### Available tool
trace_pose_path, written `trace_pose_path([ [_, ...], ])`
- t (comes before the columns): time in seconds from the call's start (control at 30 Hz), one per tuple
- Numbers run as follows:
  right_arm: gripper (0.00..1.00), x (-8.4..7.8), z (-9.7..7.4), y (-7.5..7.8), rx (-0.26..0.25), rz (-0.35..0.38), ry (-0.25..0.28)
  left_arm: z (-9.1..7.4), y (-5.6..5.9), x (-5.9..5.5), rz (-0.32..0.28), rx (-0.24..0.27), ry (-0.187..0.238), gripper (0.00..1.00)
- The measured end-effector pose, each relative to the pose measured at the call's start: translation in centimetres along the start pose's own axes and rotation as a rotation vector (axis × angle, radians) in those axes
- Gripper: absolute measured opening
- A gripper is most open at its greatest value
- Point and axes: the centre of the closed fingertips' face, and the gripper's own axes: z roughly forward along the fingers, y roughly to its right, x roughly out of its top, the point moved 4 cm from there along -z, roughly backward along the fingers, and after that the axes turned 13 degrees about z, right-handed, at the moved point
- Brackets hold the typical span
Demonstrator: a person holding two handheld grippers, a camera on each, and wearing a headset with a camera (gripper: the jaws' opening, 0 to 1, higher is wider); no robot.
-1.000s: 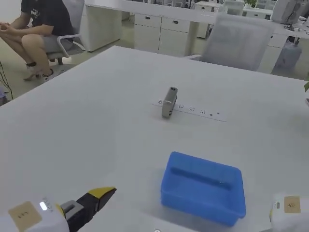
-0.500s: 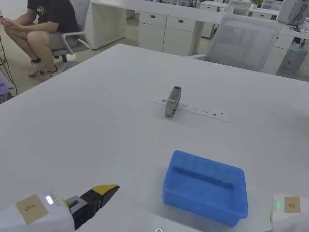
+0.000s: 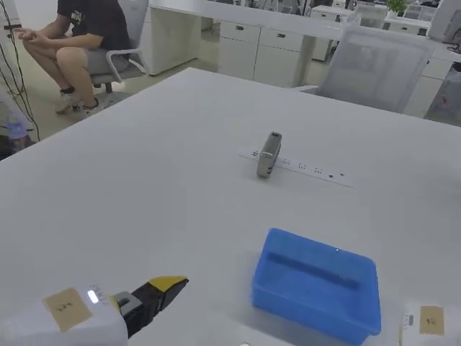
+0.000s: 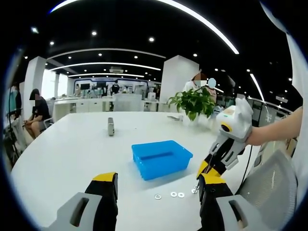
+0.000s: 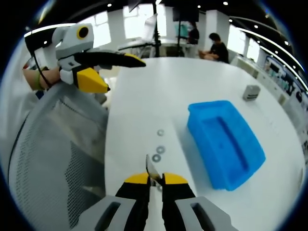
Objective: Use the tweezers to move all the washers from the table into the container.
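The right gripper [image 5: 154, 180], jaws clamped on the tweezers [image 5: 151, 169], aims them straight ahead; three washers [image 5: 156, 158] lie in a row just beyond the tips, the blue container [image 5: 224, 142] to its right. The left gripper [image 4: 159, 178] holds its jaws apart, empty.

Smooth matt blue plastic rectangular container [image 3: 317, 285] lower right, matt white table top [image 3: 144, 180], small shiny metal ring washers [image 5: 156, 158], thin bright metal tweezers [image 5: 150, 168], grey woven mesh chair back [image 5: 53, 159]
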Motion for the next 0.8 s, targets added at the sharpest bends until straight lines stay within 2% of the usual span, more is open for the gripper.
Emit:
trace_pose_path([
  [0.13,0.04,-0.3,-0.6,0.4,-0.004,0.059,0.032,0.0,0.0,0.0,0.002,-0.001,-0.002,0.69],
  [0.27,0.03,-0.2,-1.1,0.9,-0.011,0.086,0.048,0.0,0.1,-0.1,0.008,-0.005,-0.007,0.69],
  [0.8,0.04,-0.3,-0.5,0.4,0.01,0.051,-0.021,0.1,0.3,-0.4,0.026,-0.013,-0.024,0.68],
])
